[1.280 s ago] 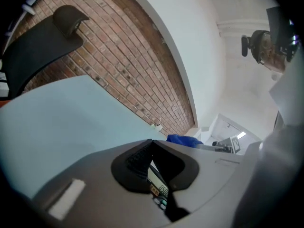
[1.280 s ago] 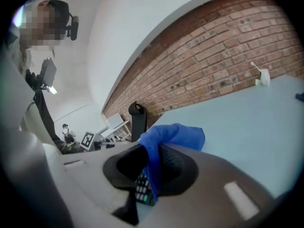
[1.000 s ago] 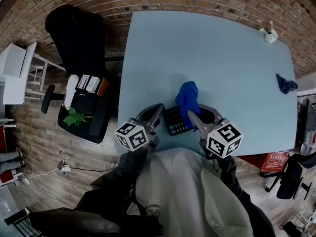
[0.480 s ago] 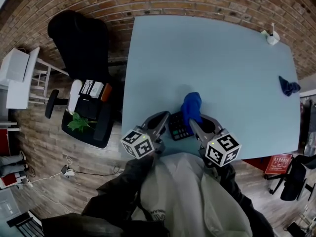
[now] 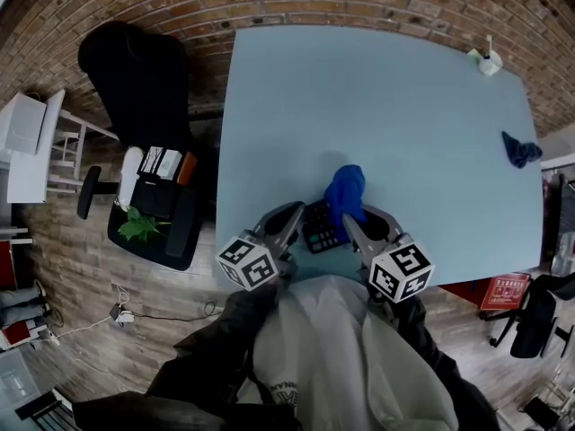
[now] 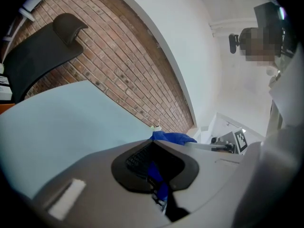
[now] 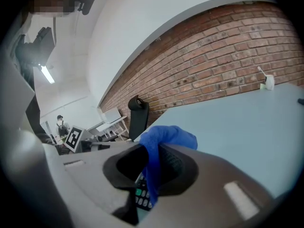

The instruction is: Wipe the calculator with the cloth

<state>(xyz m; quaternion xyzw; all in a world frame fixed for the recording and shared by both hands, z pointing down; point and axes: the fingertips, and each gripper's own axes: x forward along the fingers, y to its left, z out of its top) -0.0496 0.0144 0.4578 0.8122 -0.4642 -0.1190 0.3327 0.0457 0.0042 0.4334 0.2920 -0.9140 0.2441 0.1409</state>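
Observation:
A dark calculator (image 5: 320,228) lies near the front edge of the pale blue table (image 5: 377,106). A blue cloth (image 5: 346,191) is bunched over its right end, and my right gripper (image 5: 352,215) is shut on it. In the right gripper view the cloth (image 7: 166,136) hangs down between the jaws over the calculator's keys (image 7: 141,194). My left gripper (image 5: 295,220) is shut, with its tips at the calculator's left edge. Whether it pinches that edge is hidden. In the left gripper view the keys (image 6: 137,158) show under the closed jaws, with the cloth (image 6: 173,137) just beyond.
A second blue cloth (image 5: 519,148) lies at the table's right edge, and a small white object (image 5: 490,61) sits at the far right corner. A black office chair (image 5: 135,70) and a low stand with boxes and a plant (image 5: 157,200) are left of the table. A brick wall runs behind.
Only the head view has shifted a little. Both grippers, the cloth and the calculator keep their places relative to one another.

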